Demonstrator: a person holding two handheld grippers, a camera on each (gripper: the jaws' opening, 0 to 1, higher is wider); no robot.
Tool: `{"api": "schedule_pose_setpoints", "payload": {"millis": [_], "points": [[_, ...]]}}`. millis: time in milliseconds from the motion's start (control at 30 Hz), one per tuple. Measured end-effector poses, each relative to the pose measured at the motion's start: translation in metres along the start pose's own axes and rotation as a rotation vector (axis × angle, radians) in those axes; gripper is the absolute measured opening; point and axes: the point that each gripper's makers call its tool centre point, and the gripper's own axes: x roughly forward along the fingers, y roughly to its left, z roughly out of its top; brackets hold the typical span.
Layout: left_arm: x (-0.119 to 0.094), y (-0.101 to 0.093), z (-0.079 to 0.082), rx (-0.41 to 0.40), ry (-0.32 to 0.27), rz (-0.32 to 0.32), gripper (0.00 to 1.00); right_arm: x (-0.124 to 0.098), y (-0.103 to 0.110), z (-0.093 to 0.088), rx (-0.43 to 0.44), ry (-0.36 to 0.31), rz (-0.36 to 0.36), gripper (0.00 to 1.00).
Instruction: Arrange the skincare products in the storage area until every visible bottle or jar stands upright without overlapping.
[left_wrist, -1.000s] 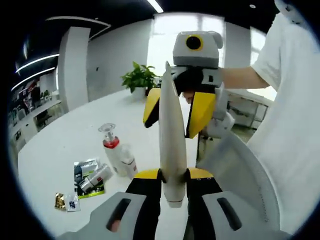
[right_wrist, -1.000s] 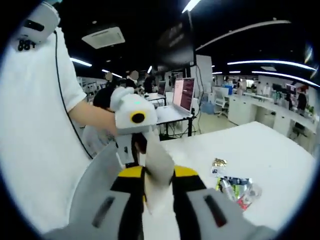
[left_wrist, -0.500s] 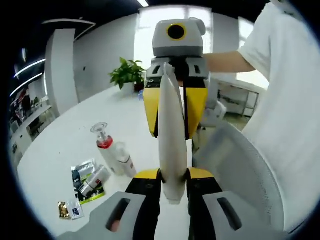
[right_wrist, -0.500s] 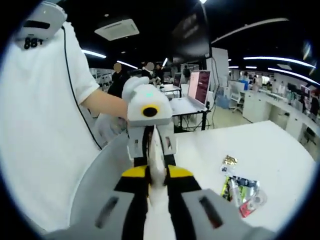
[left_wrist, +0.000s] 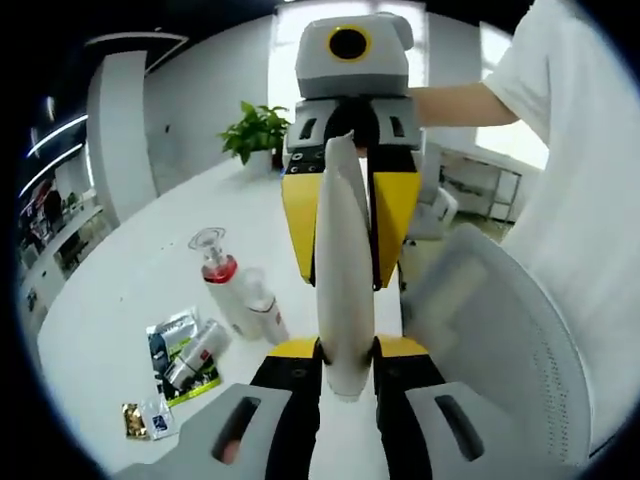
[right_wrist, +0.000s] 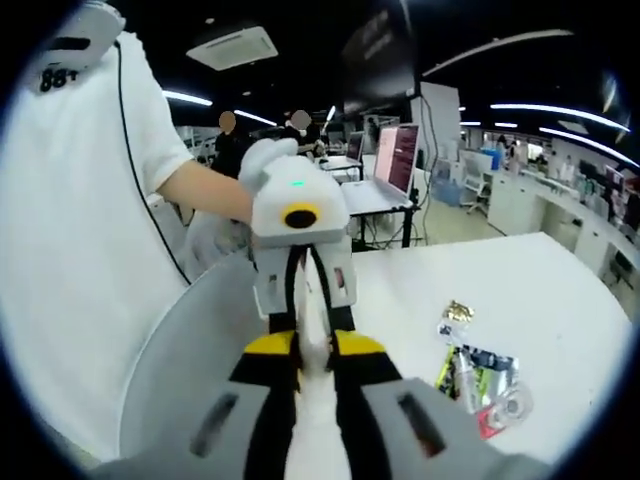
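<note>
Both pairs of fingers (left_wrist: 392, 222) are closed on one white tube (left_wrist: 342, 290), held from opposite ends. A pump bottle (left_wrist: 232, 295) is seen on the table (left_wrist: 120, 300) left of the tube.

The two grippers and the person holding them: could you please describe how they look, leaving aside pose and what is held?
Each gripper, left gripper and right gripper, has a light grey plastic body with slotted shoulders and black fingers capped in yellow. Seen from the front, its grey head carries a yellow-ringed black circle. The person wears a short-sleeved white T-shirt, with a thin black cable running down it.
</note>
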Motion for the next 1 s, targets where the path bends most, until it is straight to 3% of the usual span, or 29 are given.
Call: {"api": "schedule_pose_setpoints", "payload": {"millis": [1000], "points": [[0.037,0.026,-0.041,0.005,0.081,-0.012,0.16,0.017,-0.029,-0.056,0.038,0.084,-0.038,0.14]]}}
